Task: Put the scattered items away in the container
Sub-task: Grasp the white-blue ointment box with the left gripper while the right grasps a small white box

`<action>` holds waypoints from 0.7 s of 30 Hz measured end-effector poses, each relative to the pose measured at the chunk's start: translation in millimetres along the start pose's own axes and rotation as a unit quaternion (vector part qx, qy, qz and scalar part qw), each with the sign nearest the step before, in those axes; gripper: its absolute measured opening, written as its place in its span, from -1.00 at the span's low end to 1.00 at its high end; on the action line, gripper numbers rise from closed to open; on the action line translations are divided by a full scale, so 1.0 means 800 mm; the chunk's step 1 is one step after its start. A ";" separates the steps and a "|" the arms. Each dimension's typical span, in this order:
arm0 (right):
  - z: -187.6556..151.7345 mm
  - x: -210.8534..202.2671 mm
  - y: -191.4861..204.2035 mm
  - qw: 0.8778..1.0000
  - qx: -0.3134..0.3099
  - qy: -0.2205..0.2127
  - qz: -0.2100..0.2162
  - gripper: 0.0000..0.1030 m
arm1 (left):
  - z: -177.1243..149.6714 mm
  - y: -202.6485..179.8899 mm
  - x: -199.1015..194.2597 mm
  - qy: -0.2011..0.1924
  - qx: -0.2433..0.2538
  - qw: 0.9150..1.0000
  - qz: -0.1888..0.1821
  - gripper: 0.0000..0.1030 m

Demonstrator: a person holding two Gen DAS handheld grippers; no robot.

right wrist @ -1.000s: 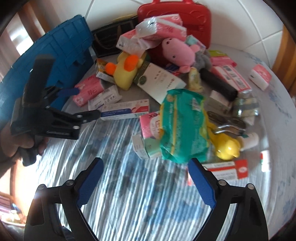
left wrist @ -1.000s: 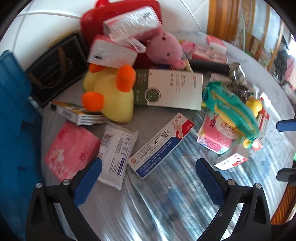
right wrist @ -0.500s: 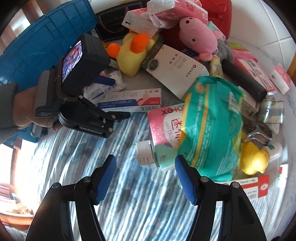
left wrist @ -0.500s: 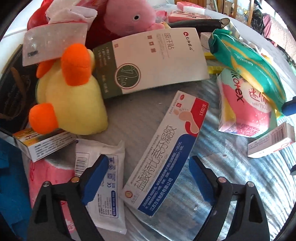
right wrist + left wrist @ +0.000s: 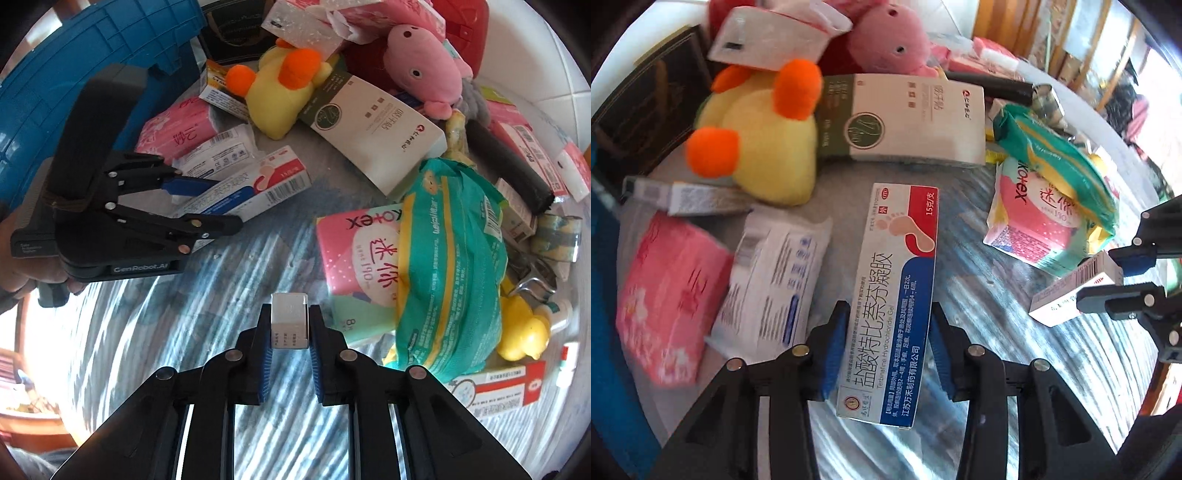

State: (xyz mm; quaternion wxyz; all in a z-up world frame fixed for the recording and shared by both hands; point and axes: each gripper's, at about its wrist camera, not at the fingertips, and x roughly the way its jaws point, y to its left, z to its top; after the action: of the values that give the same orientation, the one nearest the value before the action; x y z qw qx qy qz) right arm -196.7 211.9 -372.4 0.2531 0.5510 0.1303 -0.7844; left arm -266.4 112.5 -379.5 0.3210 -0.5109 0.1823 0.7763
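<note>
The right gripper (image 5: 290, 325) is clamped on a small white box (image 5: 289, 325), its blue pads (image 5: 266, 365) pressing both sides above the blue-and-white striped cloth (image 5: 258, 258). To the left, a hand (image 5: 33, 266) holds the left gripper (image 5: 218, 203), whose jaws are closing on a long foot-gel box (image 5: 255, 184) that lies between them, with the blue container (image 5: 74, 74) behind it. To the right, a green wipes pack (image 5: 454, 258) lies over a pink Kotex pack (image 5: 358, 258), and behind them sit a yellow plush duck (image 5: 280, 92), a pink plush pig (image 5: 424, 70) and a white-and-green carton (image 5: 376, 129).
</note>
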 end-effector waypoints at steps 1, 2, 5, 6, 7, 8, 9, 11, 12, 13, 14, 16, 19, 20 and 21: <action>0.000 -0.003 0.001 1.000 0.001 -0.002 0.000 -0.66 | -0.004 0.000 -0.006 -0.004 -0.004 1.000 0.001 -0.19; 0.000 -0.006 0.002 1.000 0.002 -0.004 -0.001 -0.66 | -0.008 -0.001 -0.011 -0.007 -0.006 1.000 0.003 -0.19; 0.001 -0.018 0.005 1.000 0.004 -0.009 -0.006 -0.66 | -0.017 0.004 -0.024 -0.008 -0.014 1.000 0.025 -0.19; 0.000 -0.023 0.006 1.000 0.003 -0.010 -0.007 -0.66 | -0.018 0.004 -0.029 -0.008 -0.017 0.999 0.036 -0.19; 0.000 -0.029 0.008 1.000 0.002 -0.012 -0.009 -0.66 | -0.022 0.003 -0.034 -0.011 -0.022 0.999 0.046 -0.19; -0.001 -0.037 0.011 1.000 0.000 -0.014 -0.013 -0.66 | -0.024 0.002 -0.040 -0.015 -0.029 0.998 0.054 -0.19; -0.001 -0.045 0.014 1.000 0.000 -0.017 -0.018 -0.66 | -0.025 0.000 -0.047 -0.020 -0.037 0.997 0.061 -0.19; -0.003 -0.064 0.016 0.999 0.000 -0.024 -0.025 -0.66 | -0.027 -0.002 -0.064 -0.027 -0.052 0.995 0.077 -0.19; -0.003 -0.072 0.017 0.999 0.002 -0.028 -0.028 -0.66 | -0.026 -0.005 -0.073 -0.030 -0.058 0.994 0.086 -0.19; -0.004 -0.080 0.017 0.999 0.004 -0.032 -0.031 -0.66 | -0.023 -0.008 -0.079 -0.034 -0.063 0.993 0.092 -0.19; -0.005 -0.089 0.017 0.999 0.007 -0.037 -0.033 -0.66 | -0.019 -0.013 -0.088 -0.038 -0.068 0.992 0.097 -0.19; -0.009 -0.109 0.014 0.998 0.013 -0.046 -0.039 -0.66 | -0.016 -0.018 -0.111 -0.046 -0.076 0.991 0.104 -0.19; -0.016 -0.143 0.008 0.997 0.023 -0.060 -0.048 -0.66 | -0.002 -0.030 -0.144 -0.062 -0.086 0.988 0.110 -0.19; -0.019 -0.155 0.006 0.996 0.026 -0.066 -0.050 -0.66 | 0.002 -0.033 -0.155 -0.068 -0.088 0.988 0.110 -0.19; -0.022 -0.167 0.003 0.996 0.030 -0.072 -0.053 -0.66 | 0.004 -0.037 -0.166 -0.074 -0.093 0.987 0.108 -0.19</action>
State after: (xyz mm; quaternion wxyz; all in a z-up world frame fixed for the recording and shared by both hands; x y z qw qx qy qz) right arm -145.8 252.3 -253.9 0.2034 0.4929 0.1174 -0.8378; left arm -212.7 94.5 -256.3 0.1988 -0.4565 0.1395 0.8559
